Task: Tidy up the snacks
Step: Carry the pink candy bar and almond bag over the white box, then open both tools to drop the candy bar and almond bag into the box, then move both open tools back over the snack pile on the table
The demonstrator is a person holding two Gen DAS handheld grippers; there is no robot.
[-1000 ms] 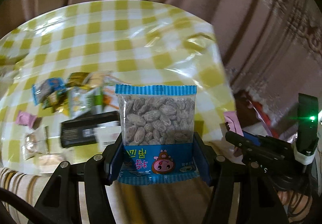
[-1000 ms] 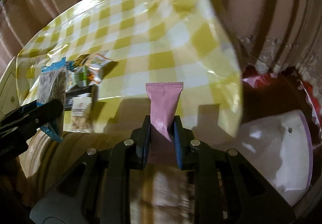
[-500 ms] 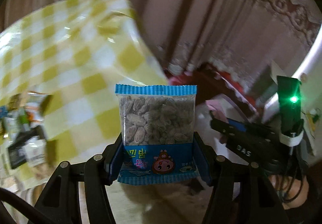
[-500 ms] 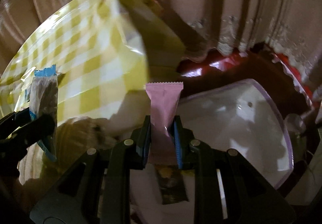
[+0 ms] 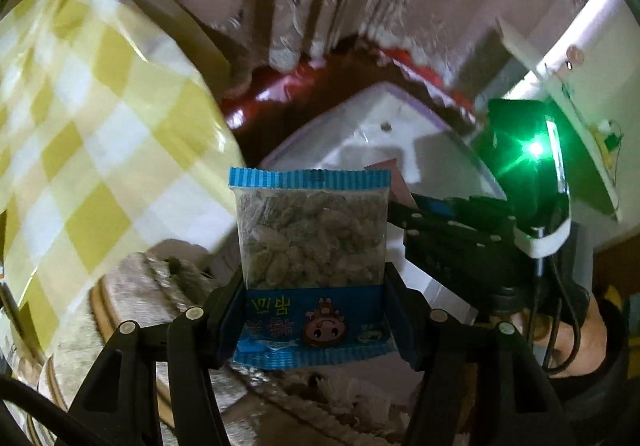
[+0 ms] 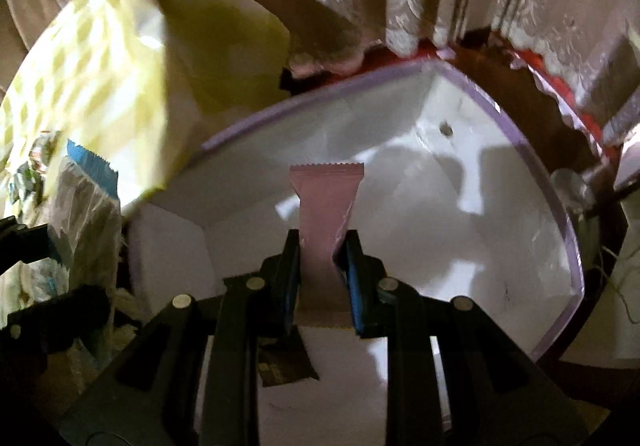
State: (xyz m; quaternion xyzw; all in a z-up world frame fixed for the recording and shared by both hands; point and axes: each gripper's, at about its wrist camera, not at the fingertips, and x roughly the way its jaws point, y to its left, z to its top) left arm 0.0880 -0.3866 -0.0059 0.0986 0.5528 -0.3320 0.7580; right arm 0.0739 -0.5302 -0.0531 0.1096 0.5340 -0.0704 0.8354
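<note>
Since the earlier frames both views swung off the table (image 5: 104, 117) toward the white bin (image 6: 460, 205). Left gripper (image 5: 312, 320) clamped on the nut bag (image 5: 312, 238); right gripper (image 6: 322, 278) clamped on the pink packet (image 6: 326, 205), above the bin. Bin's near edge cut off. Only the right view shows a dark packet (image 6: 286, 364) on the bin floor.

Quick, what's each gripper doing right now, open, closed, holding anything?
Left gripper: closed on a blue-edged clear plastic bag of nuts.
Right gripper: closed on a slim pink snack wrapper.
</note>
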